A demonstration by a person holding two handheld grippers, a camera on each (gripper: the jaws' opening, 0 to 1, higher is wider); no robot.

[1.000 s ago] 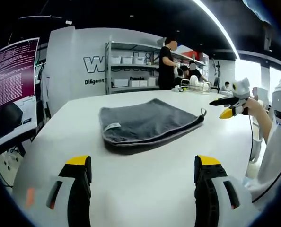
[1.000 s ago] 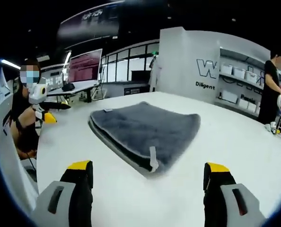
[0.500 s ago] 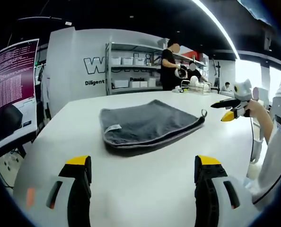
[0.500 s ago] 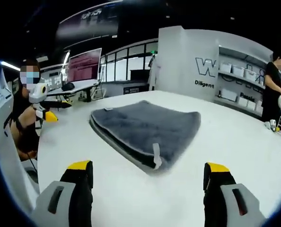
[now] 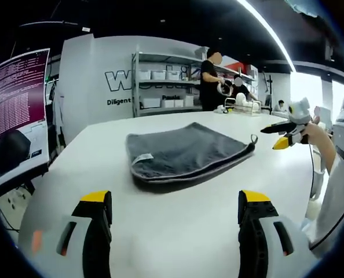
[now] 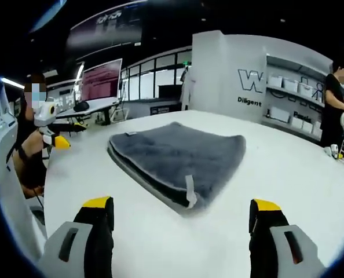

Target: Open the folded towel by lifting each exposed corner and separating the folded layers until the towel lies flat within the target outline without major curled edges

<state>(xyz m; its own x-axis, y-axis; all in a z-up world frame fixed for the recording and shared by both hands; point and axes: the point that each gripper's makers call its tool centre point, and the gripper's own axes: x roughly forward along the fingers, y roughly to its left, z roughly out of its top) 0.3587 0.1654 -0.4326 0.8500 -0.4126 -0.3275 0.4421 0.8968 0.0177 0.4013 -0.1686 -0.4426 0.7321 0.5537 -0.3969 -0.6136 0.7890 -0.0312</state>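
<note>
Grey folded microfibre towel (image 5: 186, 155) mid white table (image 5: 160, 231), untouched | L gripper (image 5: 175, 211) & R gripper (image 6: 180, 217) fingers wide, empty, well short | risk: pinching >1 layer at corner w/ hanging loop (image 6: 189, 191) → whole stack drags, not unfolds.

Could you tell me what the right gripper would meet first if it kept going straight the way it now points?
Probably the folded grey towel: the open right gripper points at its near corner with the hanging loop, with bare white table between, though depth is uncertain.
</note>
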